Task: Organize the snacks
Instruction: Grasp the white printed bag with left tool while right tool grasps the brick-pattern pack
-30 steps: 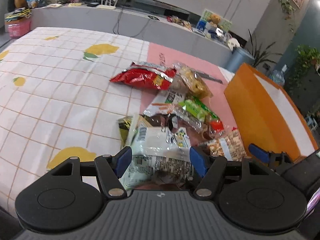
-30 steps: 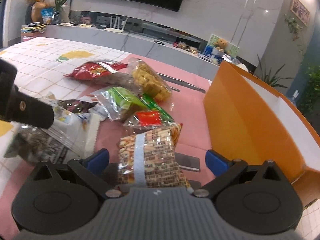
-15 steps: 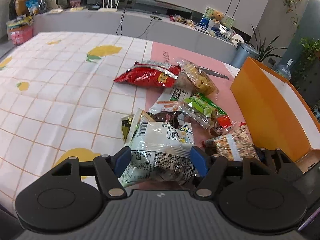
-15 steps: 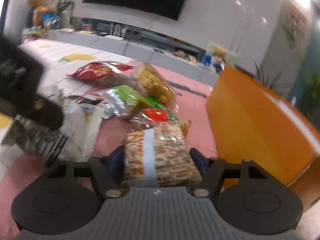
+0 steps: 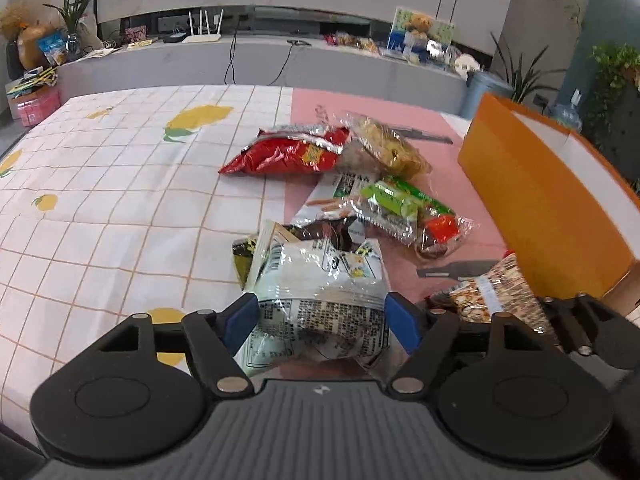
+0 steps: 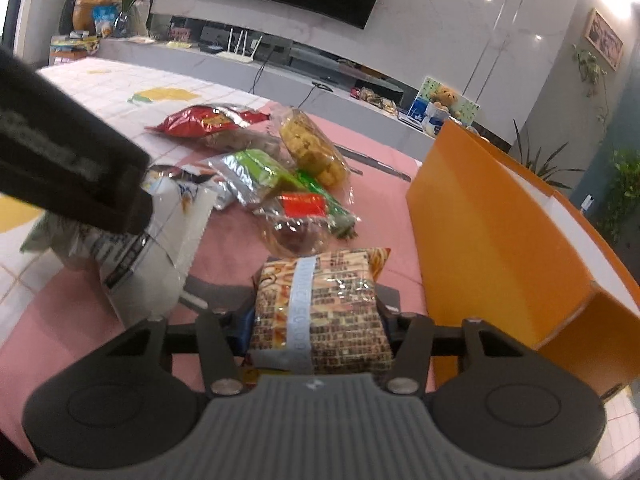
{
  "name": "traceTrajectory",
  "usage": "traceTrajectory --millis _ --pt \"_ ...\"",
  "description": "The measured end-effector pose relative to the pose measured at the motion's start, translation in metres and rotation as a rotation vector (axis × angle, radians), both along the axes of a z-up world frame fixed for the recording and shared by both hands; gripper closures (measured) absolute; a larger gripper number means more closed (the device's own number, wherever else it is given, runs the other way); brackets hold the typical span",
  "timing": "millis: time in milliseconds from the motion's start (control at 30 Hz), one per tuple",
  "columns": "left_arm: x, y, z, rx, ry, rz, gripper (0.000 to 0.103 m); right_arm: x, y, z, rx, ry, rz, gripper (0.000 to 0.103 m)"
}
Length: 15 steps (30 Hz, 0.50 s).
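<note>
My left gripper (image 5: 322, 316) has a white and silver snack bag (image 5: 320, 280) between its blue pads, which touch both sides of the bag while the jaws are opening. In the right wrist view that bag (image 6: 160, 240) stands upright under the black left gripper (image 6: 80, 168). My right gripper (image 6: 316, 324) is closing on a brown patterned snack pack (image 6: 320, 304), pads pressed on its sides, just left of the orange box (image 6: 480, 232). In the left wrist view the same pack (image 5: 496, 292) shows at lower right.
On the pink mat (image 5: 400, 112) lie a red chip bag (image 5: 288, 156), a clear bag of yellow snacks (image 5: 392, 148), a green pack (image 5: 400, 200) and a clear pack with a red label (image 5: 440, 232). The orange box (image 5: 540, 208) stands open at right. A checked cloth (image 5: 120, 200) covers the left.
My right jaws went from wide apart to pressed on the brown pack. My left pads spread slightly around the white bag, and the left view rolled a little.
</note>
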<state>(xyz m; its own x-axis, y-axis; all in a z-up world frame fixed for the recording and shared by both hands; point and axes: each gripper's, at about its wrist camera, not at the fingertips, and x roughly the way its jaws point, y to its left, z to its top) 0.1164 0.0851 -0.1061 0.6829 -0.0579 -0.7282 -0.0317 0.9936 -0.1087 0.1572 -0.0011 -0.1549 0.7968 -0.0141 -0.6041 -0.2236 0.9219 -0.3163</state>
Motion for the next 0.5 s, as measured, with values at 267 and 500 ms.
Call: traceTrajectory --millis 267,500 --pt "0.012 -0.024 -0.014 0.144 0.001 -0.026 0.0 -0.002 -0.011 0.004 0.085 0.04 -0.01 0.051" --pt "0.021 -0.029 -0.027 0.192 0.005 -0.006 0.0 0.002 -0.017 0.002 0.102 0.045 0.005 0.051"
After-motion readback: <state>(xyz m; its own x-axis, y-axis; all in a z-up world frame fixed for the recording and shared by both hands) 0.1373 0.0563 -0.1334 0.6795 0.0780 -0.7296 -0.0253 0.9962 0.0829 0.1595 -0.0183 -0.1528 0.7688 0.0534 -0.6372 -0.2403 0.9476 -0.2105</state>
